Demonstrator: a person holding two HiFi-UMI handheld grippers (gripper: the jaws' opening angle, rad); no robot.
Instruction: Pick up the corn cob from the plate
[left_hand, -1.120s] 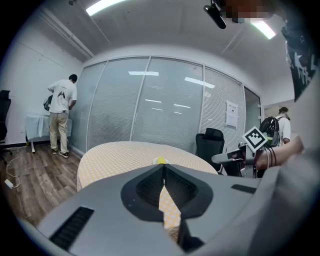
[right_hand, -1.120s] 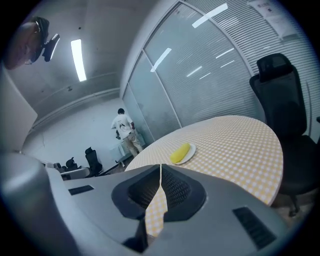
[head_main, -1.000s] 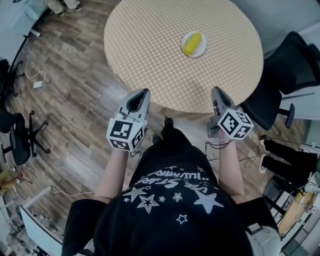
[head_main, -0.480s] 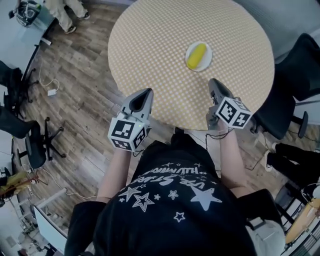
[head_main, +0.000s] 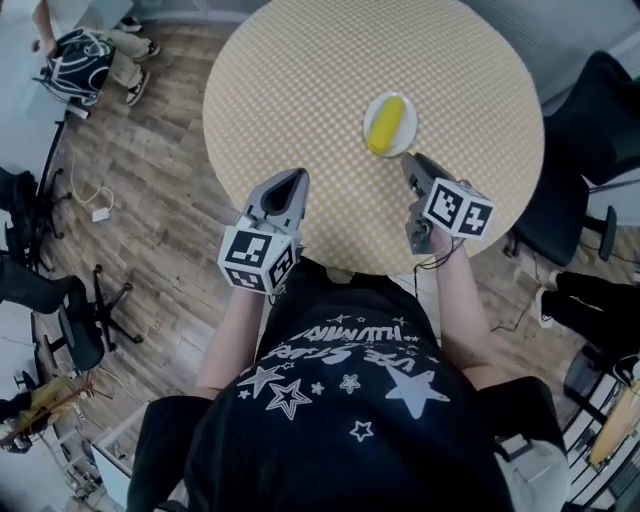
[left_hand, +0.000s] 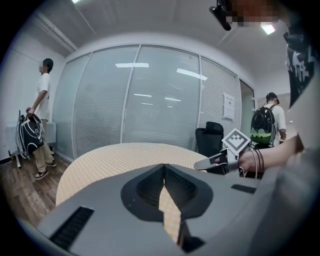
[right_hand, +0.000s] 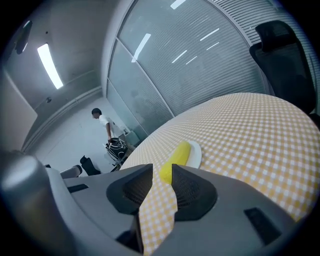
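A yellow corn cob (head_main: 387, 124) lies on a small white plate (head_main: 408, 137). The plate sits on the round counter (head_main: 300, 80) with the yellow checked cloth, on the person's right side. The right hand-held gripper (head_main: 411, 161) points at the plate from the near side. Its tip is just beside the plate's near edge and does not touch the corn. In the right gripper view the corn cob (right_hand: 175, 155) shows straight ahead, just past the tips of the right hand-held gripper (right_hand: 161, 172), with its near end lined up with the gap. The jaws have just been opening. They stand a little apart, and nothing is between them but the checked cloth below. The left hand-held gripper (head_main: 291, 180) hangs over the near left edge of the counter, well apart from the plate. Its jaw tips are pressed together and it holds nothing.
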